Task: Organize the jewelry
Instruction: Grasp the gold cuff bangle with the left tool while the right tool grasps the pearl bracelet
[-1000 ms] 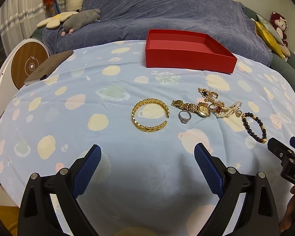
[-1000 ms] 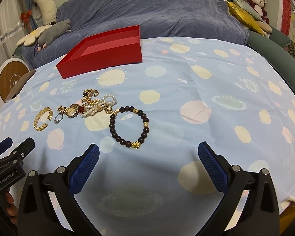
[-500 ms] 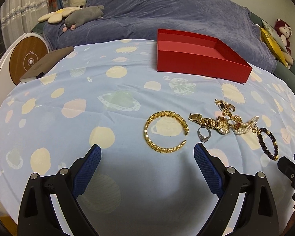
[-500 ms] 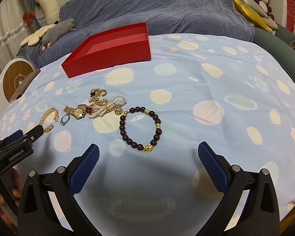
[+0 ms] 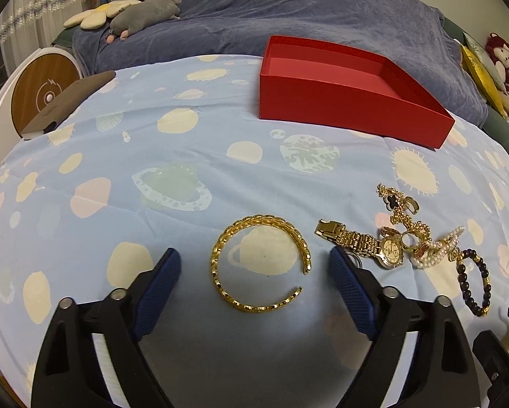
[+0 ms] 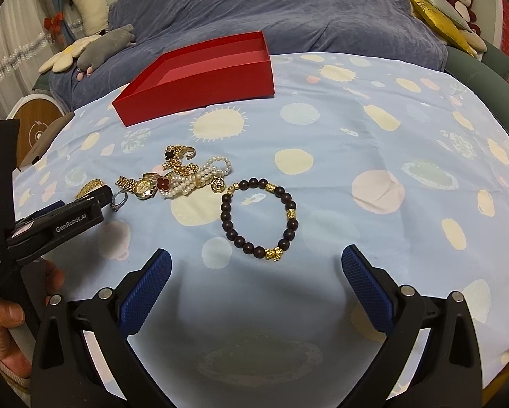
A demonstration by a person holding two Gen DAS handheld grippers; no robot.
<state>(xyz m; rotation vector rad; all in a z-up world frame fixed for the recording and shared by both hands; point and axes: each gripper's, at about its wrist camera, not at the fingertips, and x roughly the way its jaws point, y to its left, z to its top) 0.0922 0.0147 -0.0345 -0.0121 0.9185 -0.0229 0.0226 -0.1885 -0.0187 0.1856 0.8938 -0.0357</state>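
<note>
Left wrist: left gripper (image 5: 254, 265) fingers wide apart, flanking gold bangle (image 5: 259, 268).

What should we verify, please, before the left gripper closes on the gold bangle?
1. Left gripper open: ok.
2. Gold bangle lies between its fingers: ok.
3. Bangle apart from the gold watch: ok.
4. Silver ring away from the right-hand finger: not ok, it sits right beside it.
5. Red box open and empty: ok.
6. Right gripper open, apart from the dark bead bracelet: ok.
</note>
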